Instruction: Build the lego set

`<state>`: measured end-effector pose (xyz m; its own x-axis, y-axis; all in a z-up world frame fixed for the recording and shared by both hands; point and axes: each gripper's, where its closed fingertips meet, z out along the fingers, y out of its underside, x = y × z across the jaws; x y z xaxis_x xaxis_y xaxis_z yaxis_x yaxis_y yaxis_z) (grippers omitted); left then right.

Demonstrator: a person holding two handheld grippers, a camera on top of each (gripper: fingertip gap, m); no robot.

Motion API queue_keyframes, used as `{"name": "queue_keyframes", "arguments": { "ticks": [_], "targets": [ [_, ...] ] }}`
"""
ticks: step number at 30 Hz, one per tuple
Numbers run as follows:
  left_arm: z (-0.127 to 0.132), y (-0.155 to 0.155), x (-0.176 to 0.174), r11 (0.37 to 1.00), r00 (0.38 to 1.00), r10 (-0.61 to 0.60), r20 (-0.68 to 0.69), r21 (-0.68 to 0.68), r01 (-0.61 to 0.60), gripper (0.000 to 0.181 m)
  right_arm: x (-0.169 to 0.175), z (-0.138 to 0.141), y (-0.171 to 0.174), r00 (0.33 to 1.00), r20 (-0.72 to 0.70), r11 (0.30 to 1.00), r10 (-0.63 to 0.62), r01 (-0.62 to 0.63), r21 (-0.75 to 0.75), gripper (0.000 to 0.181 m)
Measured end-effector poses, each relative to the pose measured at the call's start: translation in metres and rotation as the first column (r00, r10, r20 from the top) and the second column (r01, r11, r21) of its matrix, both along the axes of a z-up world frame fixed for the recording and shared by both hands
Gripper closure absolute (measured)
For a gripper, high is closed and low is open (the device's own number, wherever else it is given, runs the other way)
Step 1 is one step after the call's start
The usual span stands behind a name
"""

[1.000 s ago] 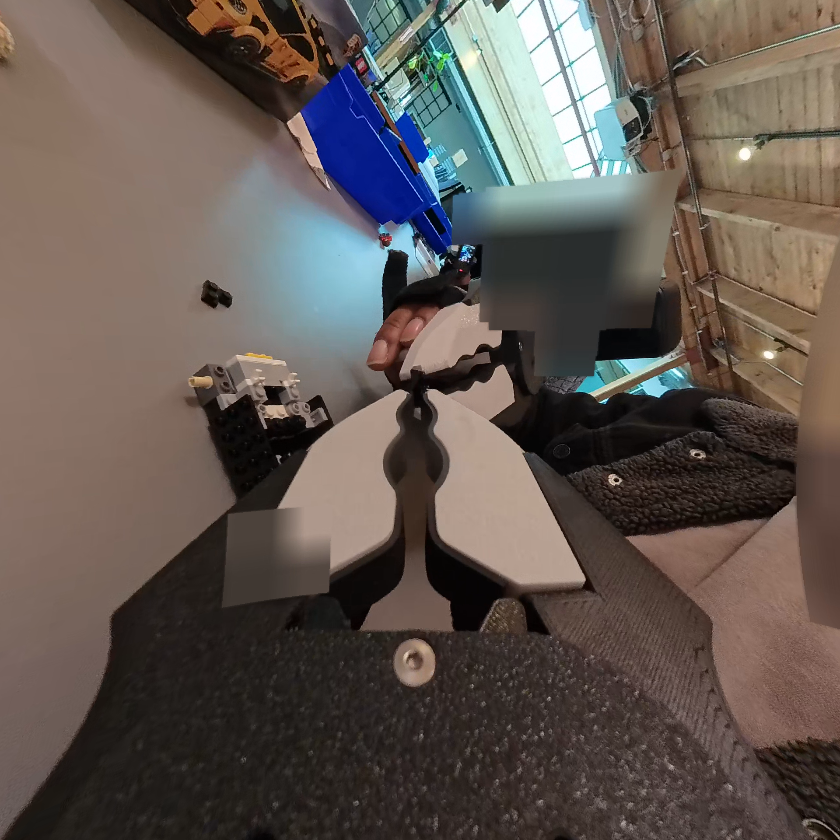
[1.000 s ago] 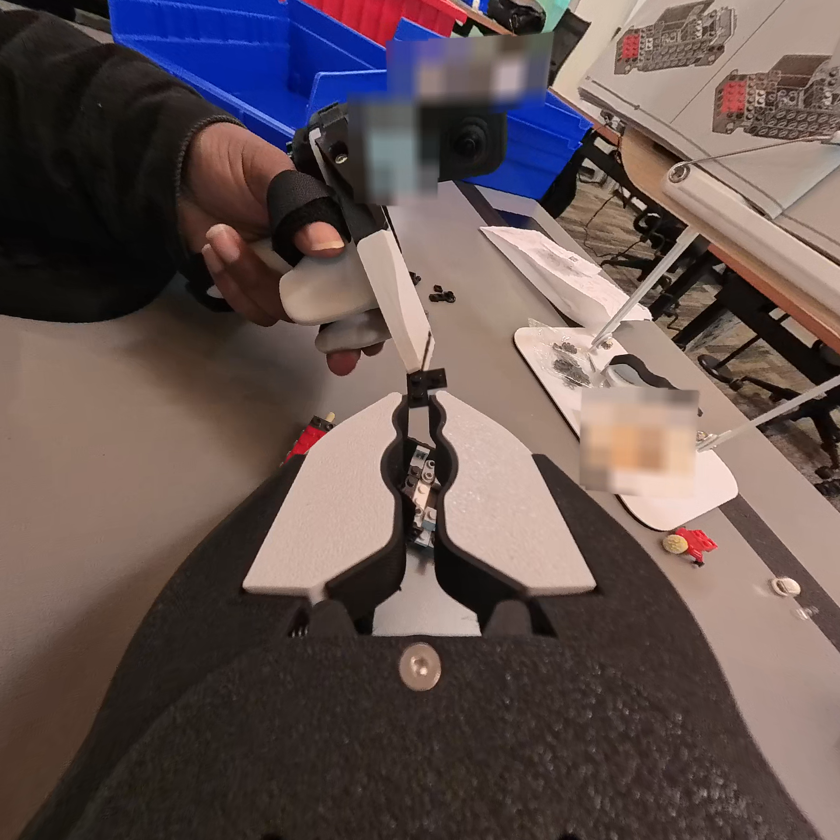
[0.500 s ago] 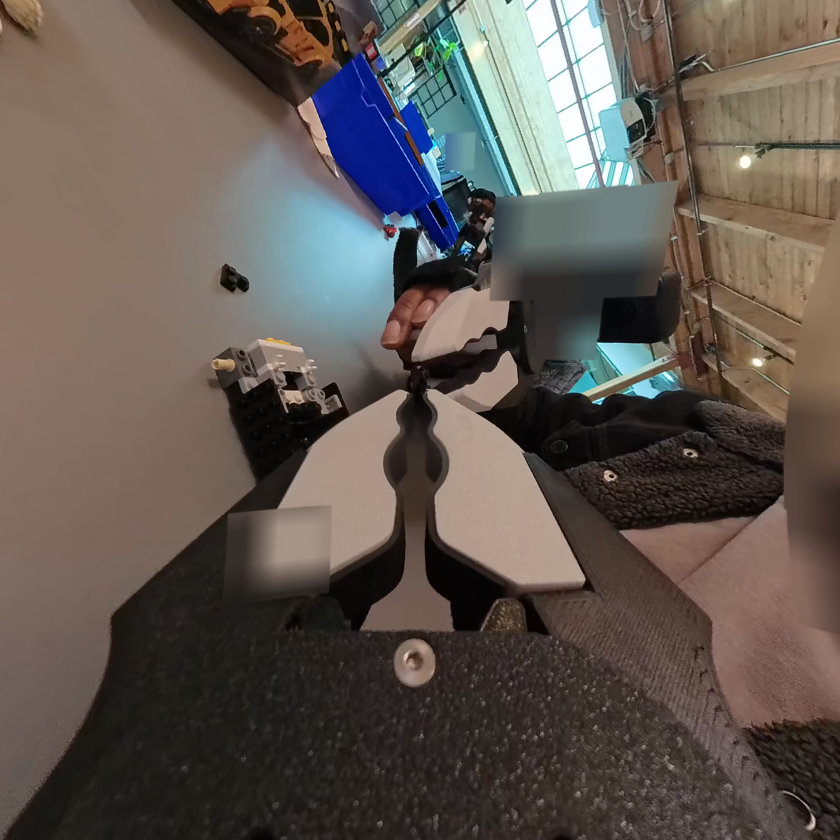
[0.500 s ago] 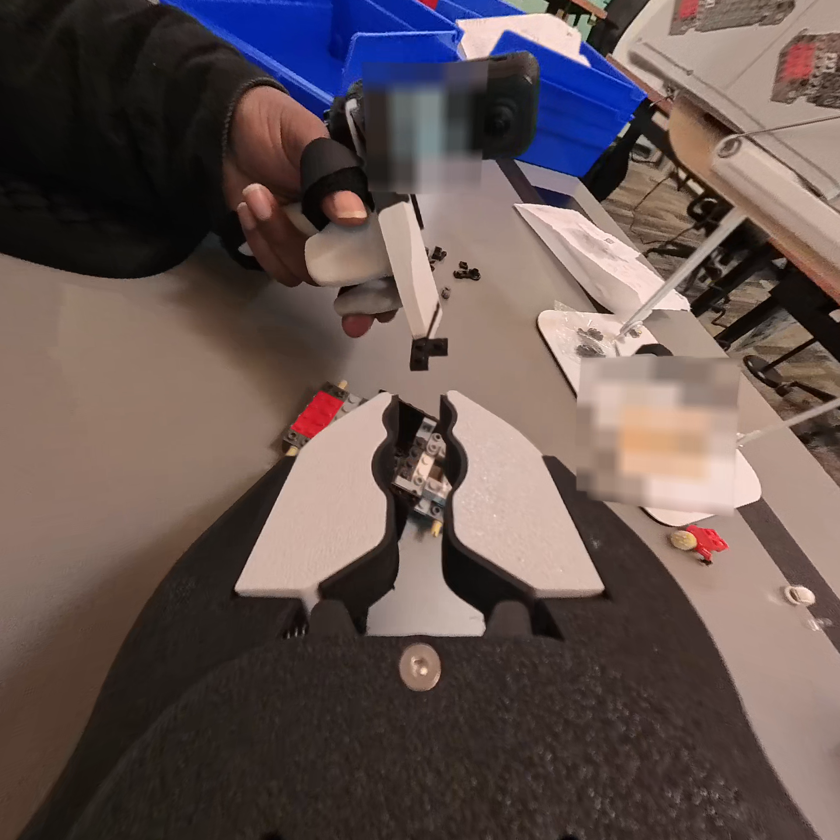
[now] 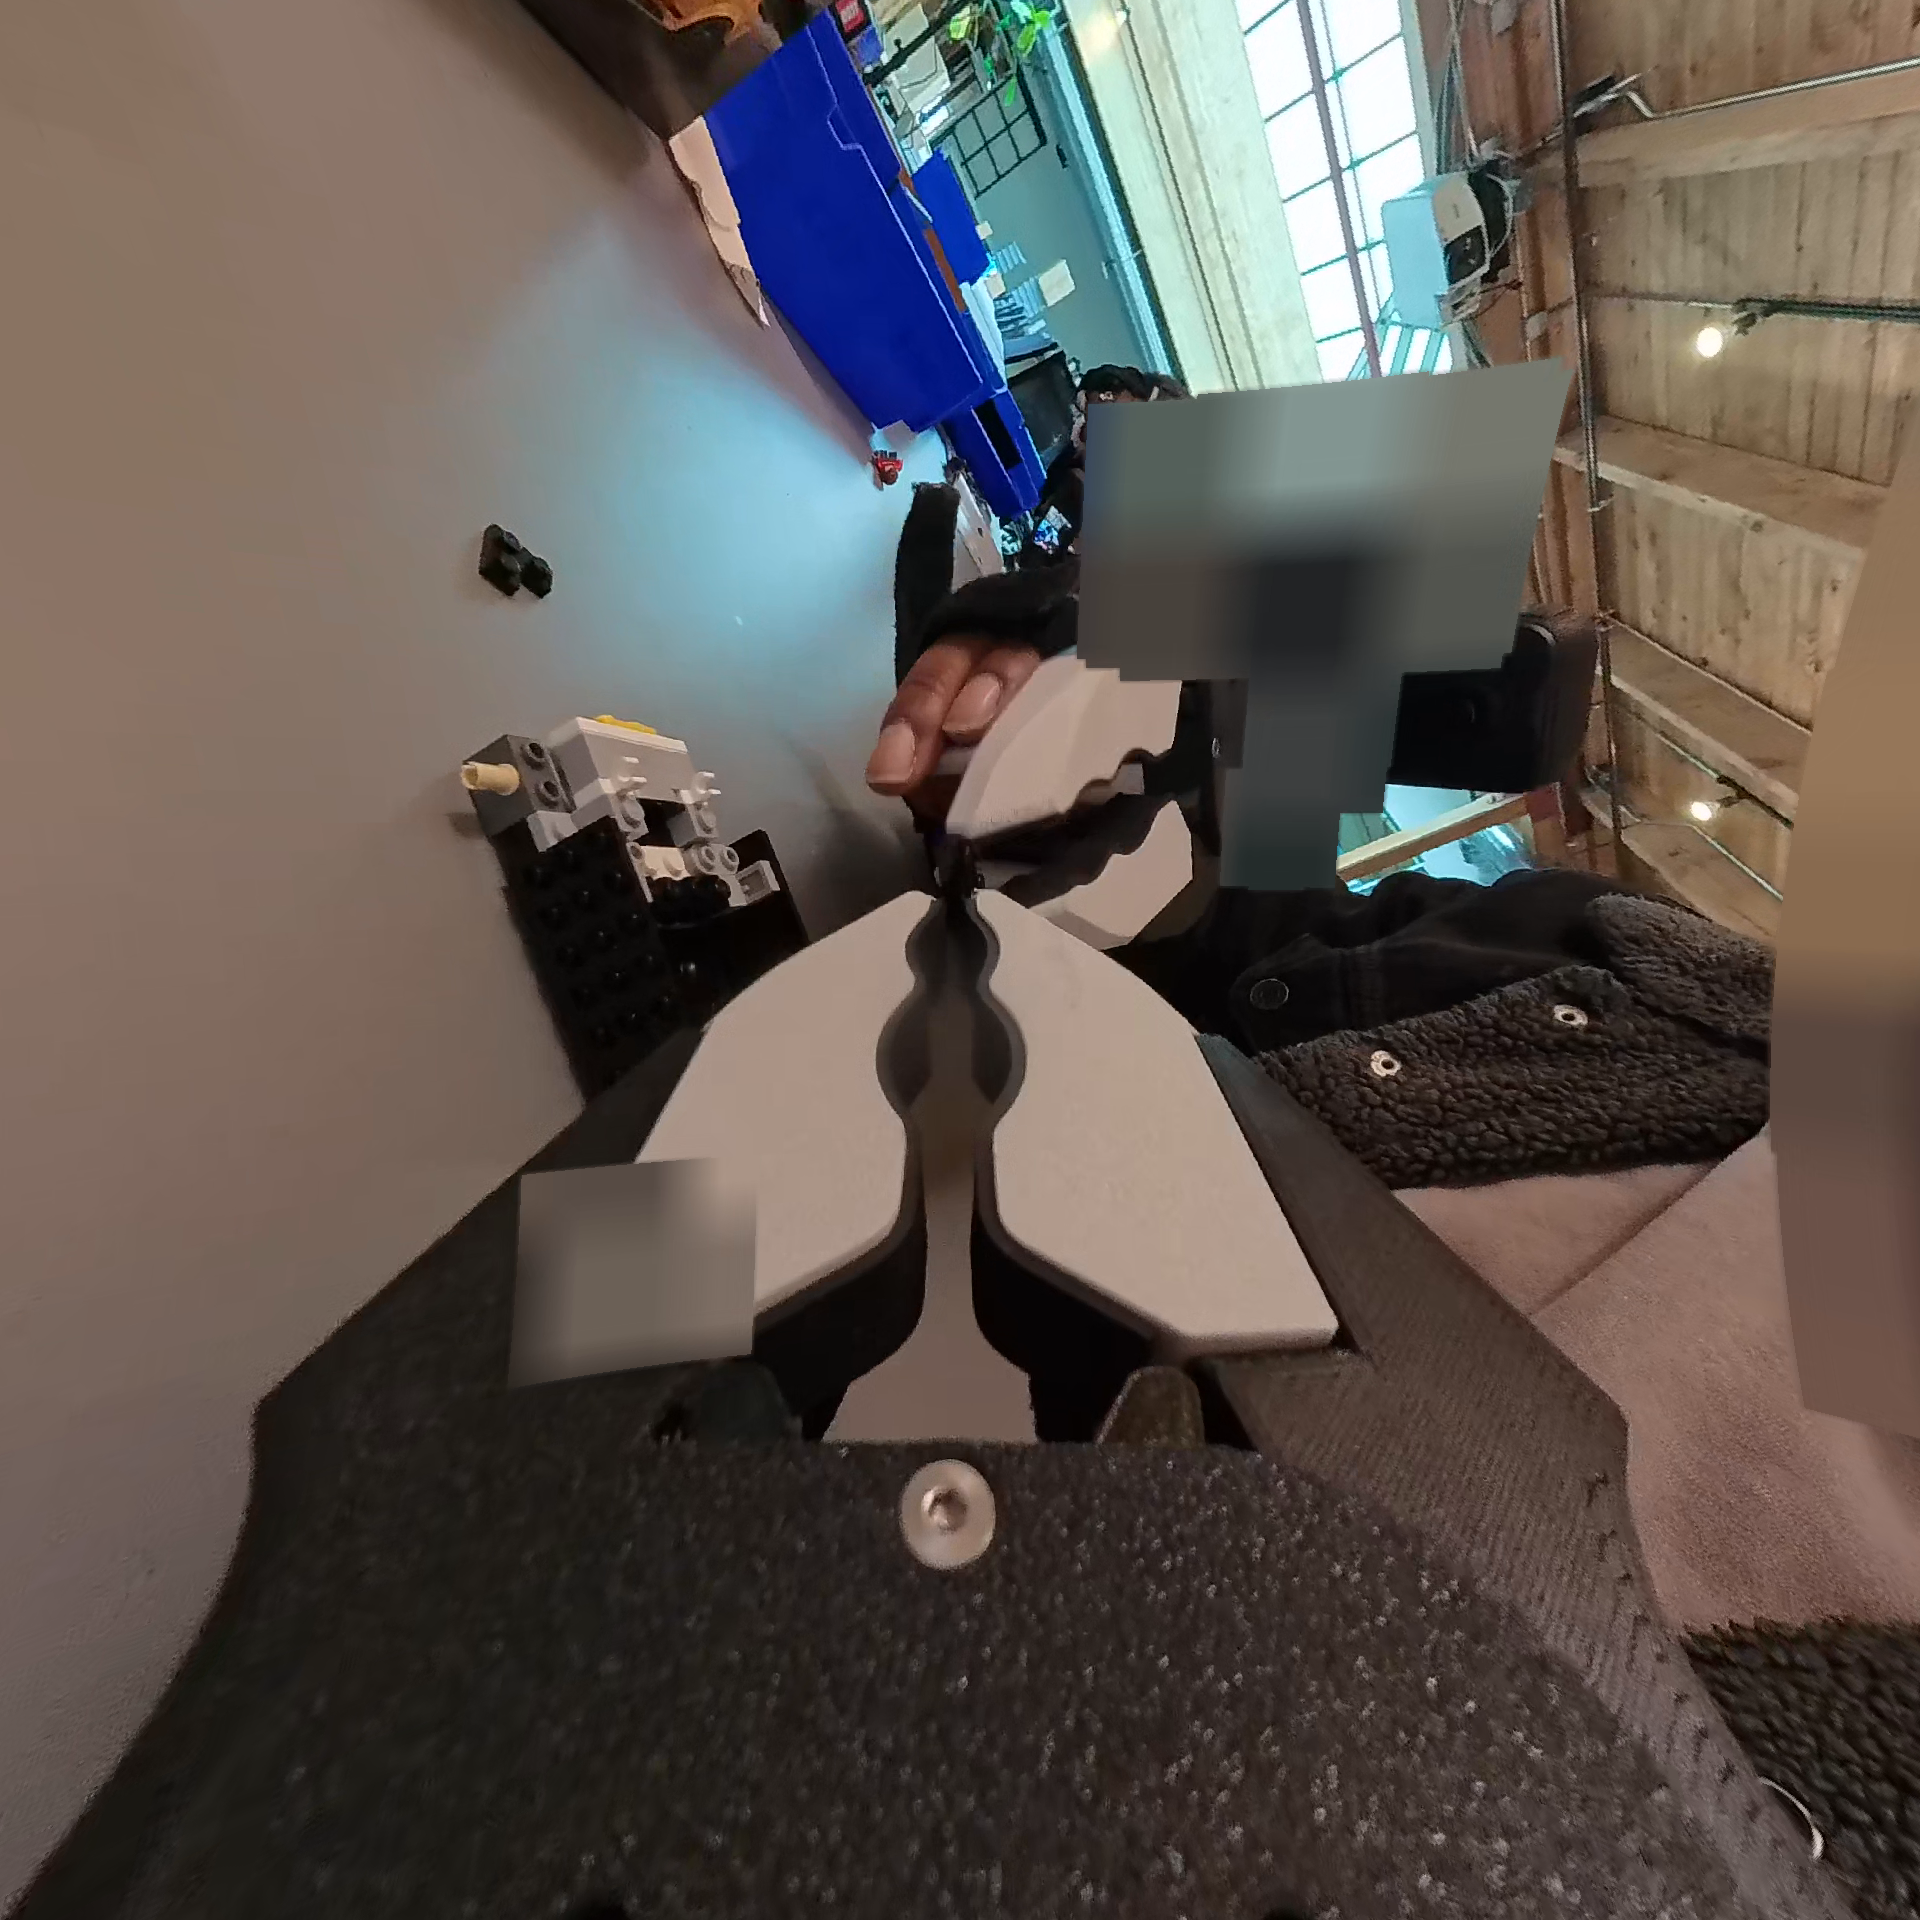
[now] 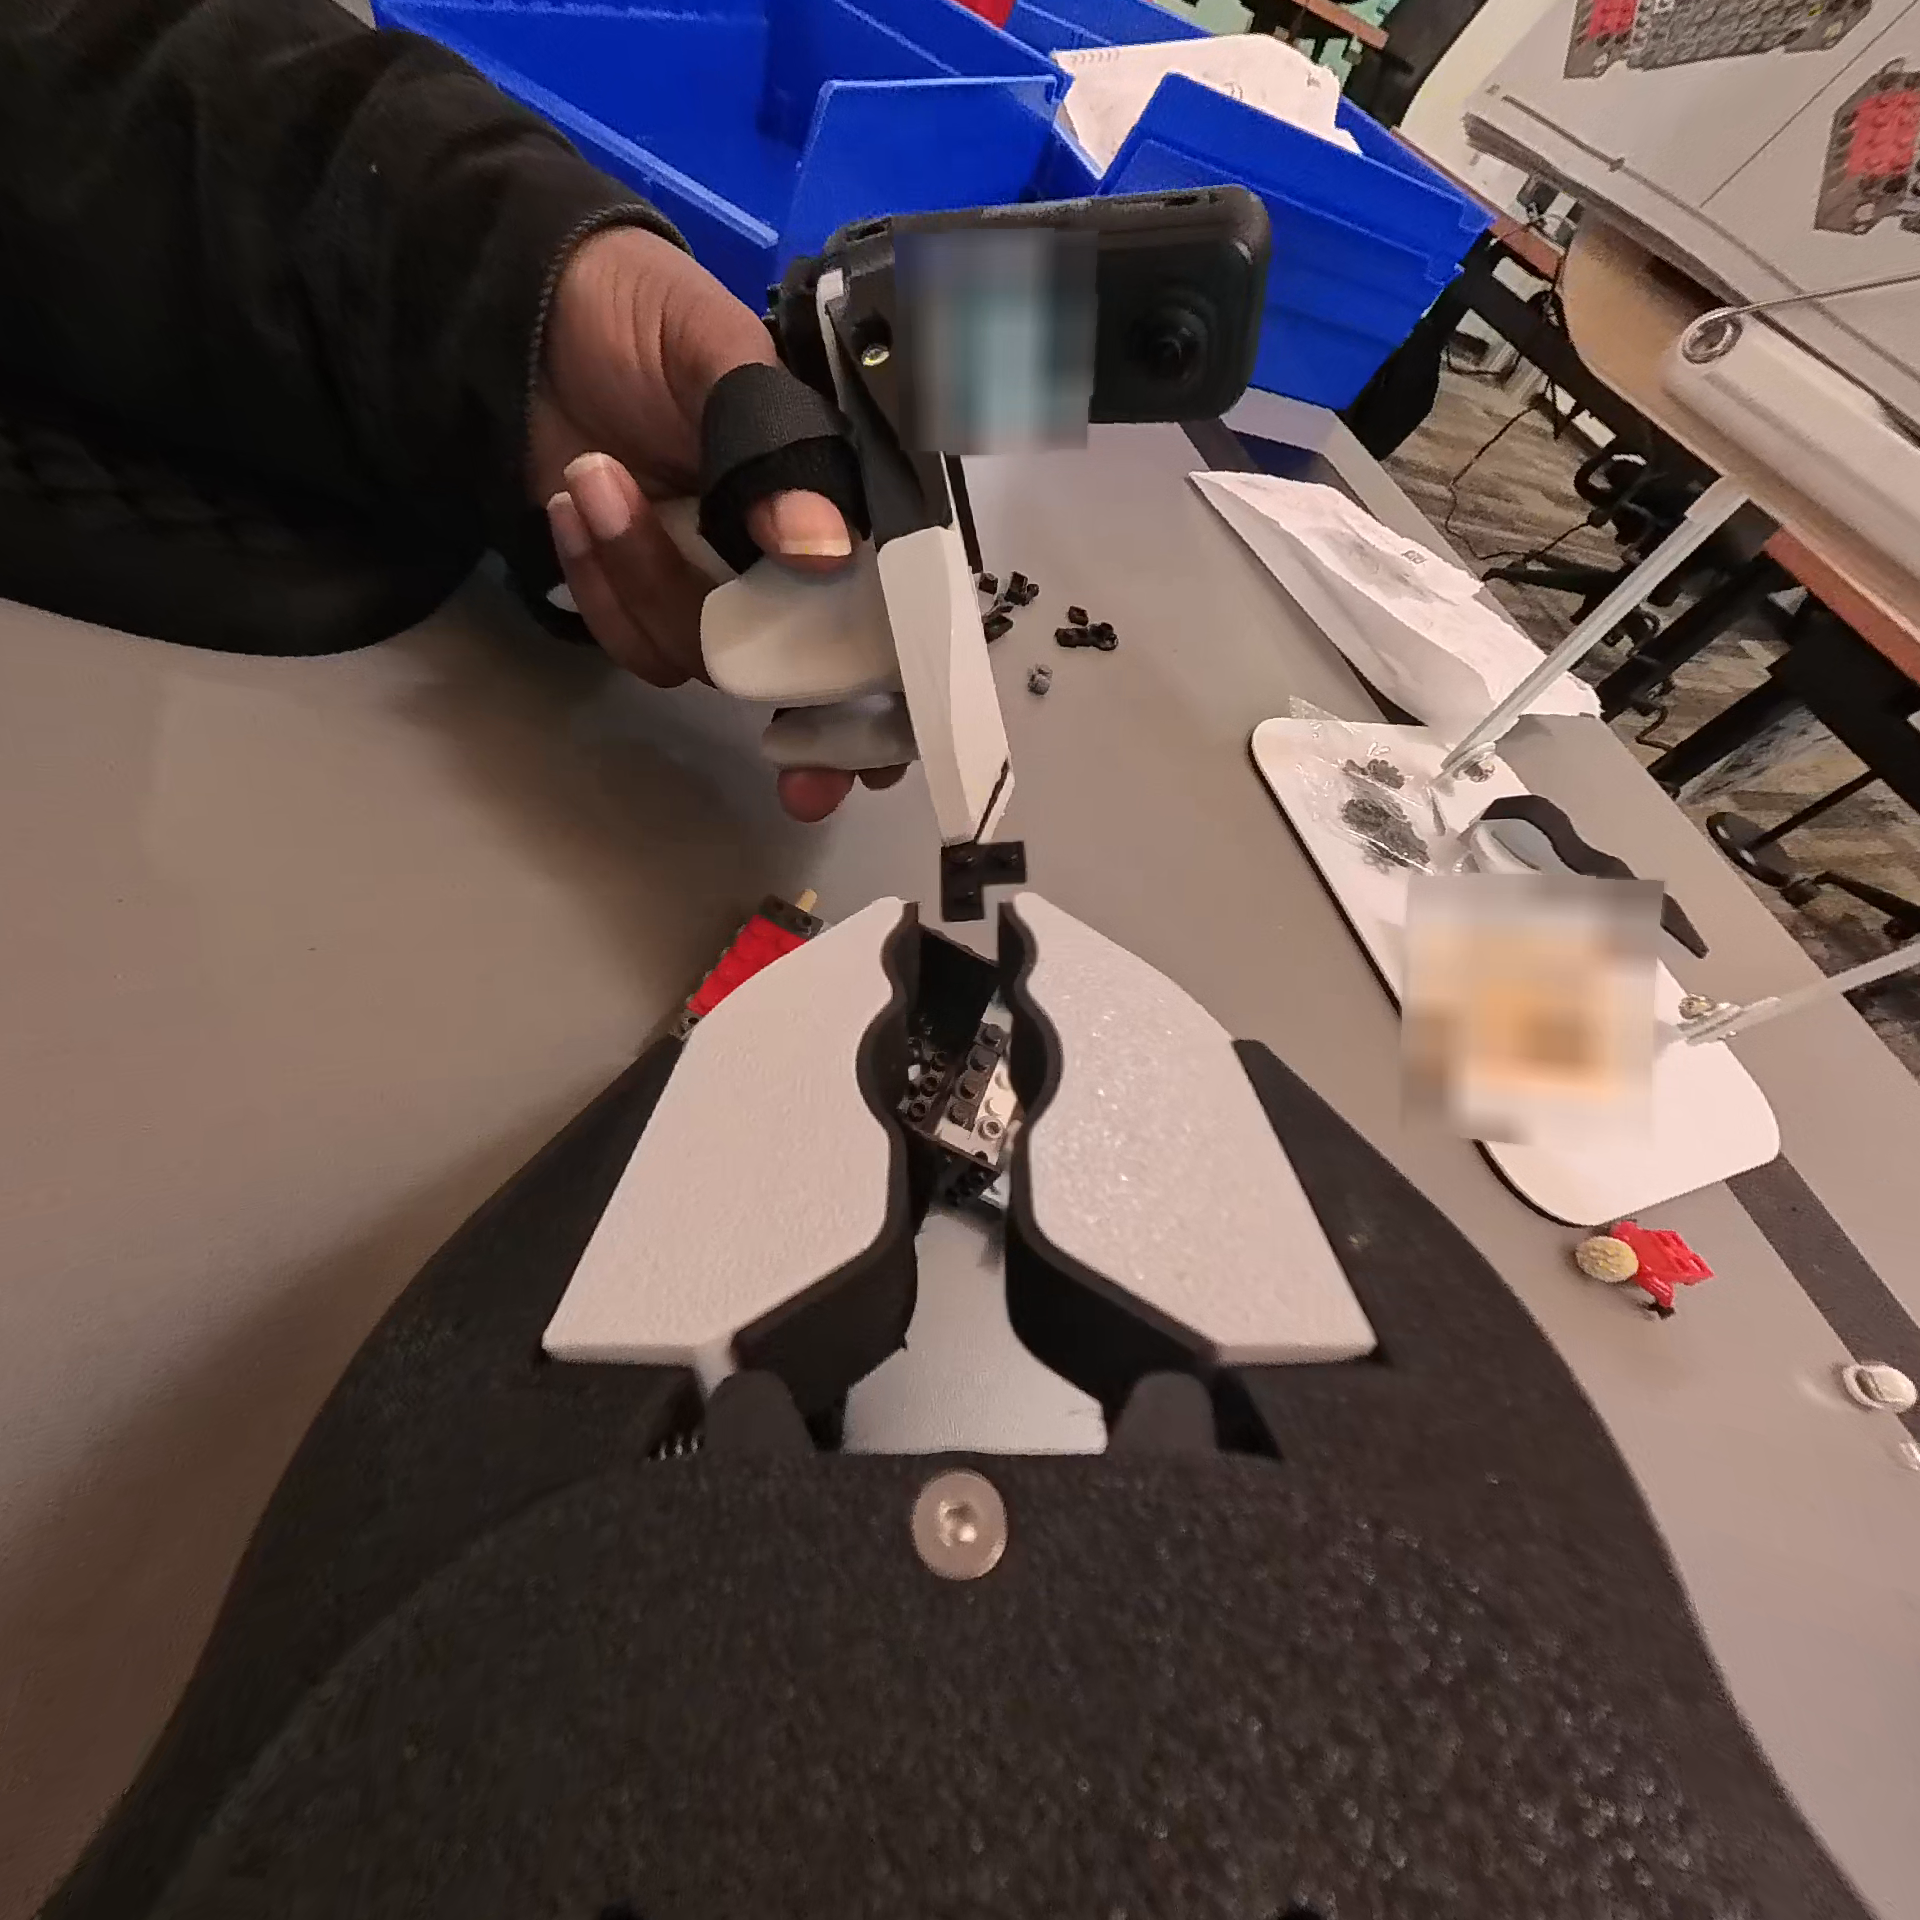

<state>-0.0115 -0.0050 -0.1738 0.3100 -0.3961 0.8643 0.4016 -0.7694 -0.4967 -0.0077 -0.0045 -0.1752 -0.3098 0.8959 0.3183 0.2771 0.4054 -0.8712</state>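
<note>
the small black plate (image 6: 980, 876) hangs pinched by one corner at the very tip of your left gripper (image 6: 975, 831), whose jaws are clamped on it; from that gripper's own view it is only a dark sliver between the closed tips (image 5: 958, 896). it sits just ahead of your right gripper (image 6: 958, 914), whose jaws stand a little apart with nothing gripped. below and between those open jaws lies the half-built model (image 6: 961, 1081), black and grey with studs up, resting on the grey table (image 6: 312, 935). the plate looks light, stiff and smooth, so i'd judge it could twist or slip out of so thin a hold; take it by its flat edges rather than a corner. the model is likely to shed bricks if pressed unevenly, so brace it low on its sides. a red piece (image 6: 756, 951) lies just left of the right jaws, loose black bits (image 6: 1081, 634) farther ahead.
</note>
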Motion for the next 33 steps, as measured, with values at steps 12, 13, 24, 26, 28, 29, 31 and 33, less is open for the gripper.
{"name": "queue_keyframes", "arguments": {
  "ticks": [12, 13, 24, 26, 28, 29, 31, 33],
  "targets": [
    [0.000, -0.002, 0.006, 1.000, 0.999, -0.026, 0.018, -0.006, 0.027, 0.179, 0.000, 0.002, -0.005, 1.000, -0.015, 1.000, 0.016, -0.016, 0.008, 0.174],
    [0.000, -0.002, 0.005, 1.000, 1.000, -0.025, 0.019, -0.005, 0.025, 0.179, 0.000, 0.002, -0.005, 1.000, -0.013, 1.000, 0.013, -0.013, 0.006, 0.174],
    [0.006, 0.010, -0.014, 0.989, 0.990, 0.112, -0.086, 0.109, -0.102, 0.167, -0.004, -0.001, 0.019, 0.993, 0.027, 0.988, -0.113, 0.115, -0.108, 0.174],
    [0.000, 0.013, -0.023, 0.983, 0.974, 0.153, -0.169, 0.126, -0.133, 0.165, -0.003, -0.006, 0.037, 0.979, 0.062, 0.972, -0.193, 0.199, -0.123, 0.174],
    [-0.010, 0.015, -0.032, 0.979, 0.945, 0.183, -0.271, 0.134, -0.151, 0.164, -0.001, -0.011, 0.052, 0.962, 0.098, 0.952, -0.256, 0.269, -0.144, 0.174],
    [-0.015, 0.015, -0.035, 0.979, 0.929, 0.190, -0.317, 0.137, -0.154, 0.163, 0.000, -0.013, 0.057, 0.955, 0.112, 0.943, -0.275, 0.291, -0.161, 0.174],
    [-0.025, 0.015, -0.037, 0.981, 0.897, 0.182, -0.402, 0.138, -0.137, 0.161, 0.000, -0.016, 0.061, 0.946, 0.140, 0.929, -0.292, 0.315, -0.193, 0.174],
    [-0.036, 0.012, -0.034, 0.987, 0.869, 0.149, -0.472, 0.129, -0.099, 0.158, 0.000, -0.019, 0.061, 0.944, 0.157, 0.926, -0.292, 0.320, -0.203, 0.174]
  ]
}}
